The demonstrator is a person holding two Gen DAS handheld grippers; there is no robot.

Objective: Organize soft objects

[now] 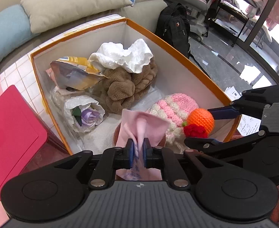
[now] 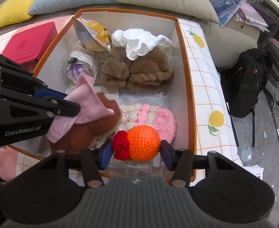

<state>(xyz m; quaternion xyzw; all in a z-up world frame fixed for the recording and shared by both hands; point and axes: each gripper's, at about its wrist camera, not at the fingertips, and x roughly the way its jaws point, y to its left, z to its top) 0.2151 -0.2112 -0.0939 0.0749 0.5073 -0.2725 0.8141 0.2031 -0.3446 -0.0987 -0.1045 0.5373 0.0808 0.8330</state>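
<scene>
Cloth (image 1: 139,127), light and limp, hangs pinched in the left gripper (image 1: 138,153); right gripper (image 2: 136,154) squeezes the squashy crochet orange (image 2: 144,142) across its middle, over the box (image 2: 193,102).

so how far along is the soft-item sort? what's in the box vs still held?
Done: brown plush, white cloth, wrapped flower and pink knit hat lie in the orange box. In hand: left gripper clamps a pink cloth; right gripper holds a crochet orange, both over the box. Left: release both.
</scene>
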